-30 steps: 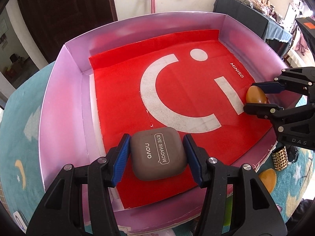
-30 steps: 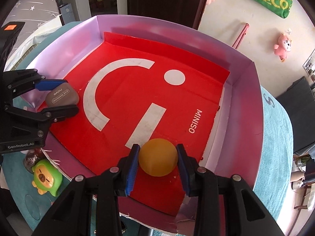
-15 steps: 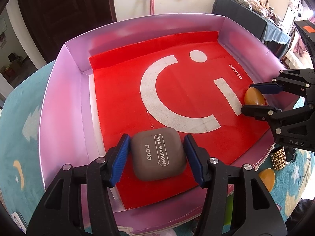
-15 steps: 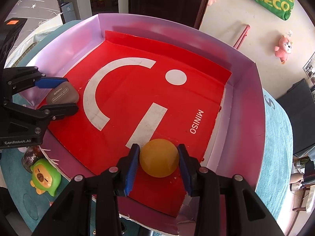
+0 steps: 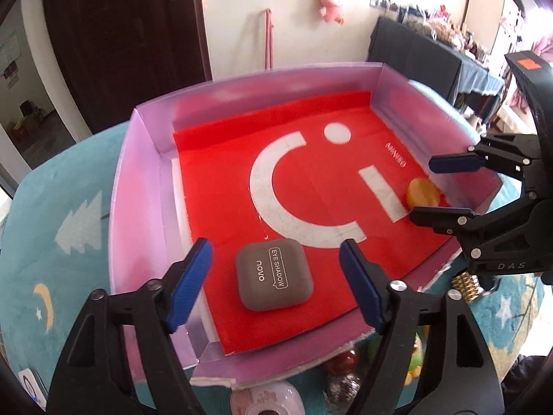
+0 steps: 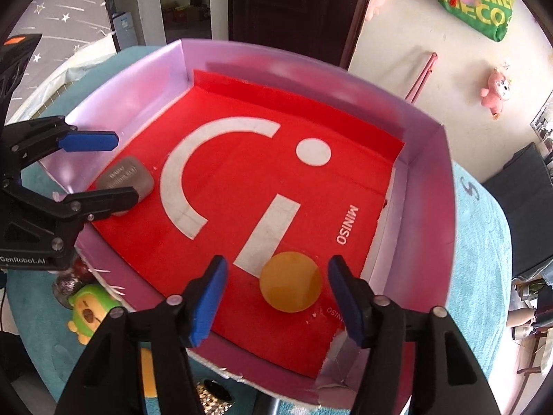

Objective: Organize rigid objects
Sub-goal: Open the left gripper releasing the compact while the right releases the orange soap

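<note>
A shallow pink-walled box (image 5: 138, 186) (image 6: 432, 214) with a red floor fills both views. On that floor, near the front left corner, rests a grey eye shadow case (image 5: 273, 279) (image 6: 125, 180). My left gripper (image 5: 276, 288) (image 6: 100, 169) is opening; its blue pads stand well apart on either side of the case and touch nothing. An orange round disc (image 6: 291, 280) (image 5: 423, 192) lies flat near the box's right wall. My right gripper (image 6: 276, 299) (image 5: 446, 188) is opening too, its pads clear of the disc on both sides.
The box stands on a teal cloth (image 5: 52, 228). Below its near edge lie a green toy figure (image 6: 90, 313), a gold studded object (image 5: 466, 285), a dark red ball (image 5: 342, 363) and a white roll (image 5: 266, 401). A dark door and a white wall stand behind.
Both grippers have let go: the left's pads spread off the grey case and the right's off the orange disc. The left gripper also rose, so the box looks smaller.
</note>
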The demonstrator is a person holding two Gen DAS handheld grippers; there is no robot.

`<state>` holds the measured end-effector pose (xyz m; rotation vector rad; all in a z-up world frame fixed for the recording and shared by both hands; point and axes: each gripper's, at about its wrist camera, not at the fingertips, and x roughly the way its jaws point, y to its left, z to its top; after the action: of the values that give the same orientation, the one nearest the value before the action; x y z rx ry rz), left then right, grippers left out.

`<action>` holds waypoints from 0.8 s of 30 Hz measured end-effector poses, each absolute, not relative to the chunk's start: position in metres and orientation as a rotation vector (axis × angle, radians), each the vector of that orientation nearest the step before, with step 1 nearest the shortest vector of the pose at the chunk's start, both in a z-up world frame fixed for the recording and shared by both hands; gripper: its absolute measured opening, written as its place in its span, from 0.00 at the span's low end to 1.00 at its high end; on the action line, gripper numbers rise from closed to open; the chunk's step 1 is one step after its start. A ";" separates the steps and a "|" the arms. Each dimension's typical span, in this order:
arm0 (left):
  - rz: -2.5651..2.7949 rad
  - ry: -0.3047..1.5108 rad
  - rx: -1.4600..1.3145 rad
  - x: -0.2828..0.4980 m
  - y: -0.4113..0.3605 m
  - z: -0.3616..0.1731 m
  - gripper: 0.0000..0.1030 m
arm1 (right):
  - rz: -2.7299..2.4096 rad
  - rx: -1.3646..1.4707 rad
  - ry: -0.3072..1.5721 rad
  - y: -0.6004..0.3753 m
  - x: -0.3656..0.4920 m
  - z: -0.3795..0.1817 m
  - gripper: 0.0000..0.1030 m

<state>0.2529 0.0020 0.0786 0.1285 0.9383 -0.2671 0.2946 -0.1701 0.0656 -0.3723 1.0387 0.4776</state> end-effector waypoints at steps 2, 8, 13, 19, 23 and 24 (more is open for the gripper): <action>-0.261 0.902 0.110 0.248 0.004 0.088 0.76 | 0.480 -0.358 1.023 -0.171 0.292 0.074 0.62; -0.238 0.789 0.085 0.225 0.010 0.116 0.83 | 0.481 -0.305 0.945 -0.176 0.278 0.107 0.69; -0.200 0.672 0.058 0.194 0.014 0.140 0.93 | 0.484 -0.264 0.856 -0.182 0.255 0.136 0.76; -0.153 0.529 0.044 0.147 0.015 0.165 0.97 | 0.482 -0.210 0.726 -0.193 0.210 0.167 0.90; -0.133 0.459 0.032 0.113 0.018 0.170 1.00 | 0.461 -0.176 0.647 -0.201 0.172 0.184 0.98; -0.128 0.448 0.031 0.107 0.018 0.170 1.00 | 0.457 -0.171 0.628 -0.203 0.165 0.187 0.99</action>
<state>0.1068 0.0180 0.1700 0.0310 0.4484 -0.1279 0.1647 -0.2030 0.1865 -0.1714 0.6285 0.4574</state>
